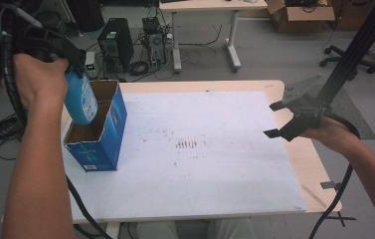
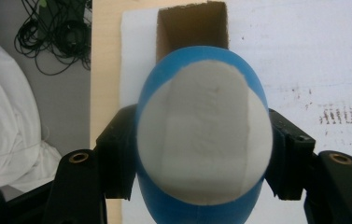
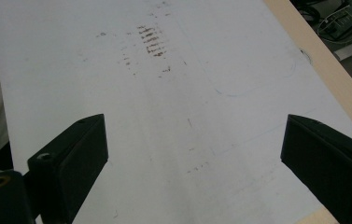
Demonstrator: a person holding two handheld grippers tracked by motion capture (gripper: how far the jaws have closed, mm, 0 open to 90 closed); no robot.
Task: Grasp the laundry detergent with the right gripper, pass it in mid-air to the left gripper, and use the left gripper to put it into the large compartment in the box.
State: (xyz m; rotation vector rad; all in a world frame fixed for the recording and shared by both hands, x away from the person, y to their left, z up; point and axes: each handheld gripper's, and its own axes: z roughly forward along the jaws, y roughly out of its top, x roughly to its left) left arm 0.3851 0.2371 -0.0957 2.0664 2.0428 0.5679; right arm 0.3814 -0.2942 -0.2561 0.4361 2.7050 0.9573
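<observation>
bottle: (image 1: 80,99) blue w/ white label, clamped in my left gripper (image 1: 73,62), base hanging down over box mouth.
box: (image 1: 98,134) blue carton, open top, straight below, table's left edge (image 1: 125,86).
axis: bottle upright-ish, slight tilt; matches slot.
room: tight walls, drop straight.
right gripper: (image 1: 280,119) jaws apart, nothing in them, well apart at right edge.

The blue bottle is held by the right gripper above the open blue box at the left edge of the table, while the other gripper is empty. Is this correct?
Not quite: the left gripper holds the blue bottle, not the right one. The high view shows it above the open blue box at the table's left edge, and the left gripper view shows its fingers clamped on the bottle. The empty gripper is the right gripper.
</observation>
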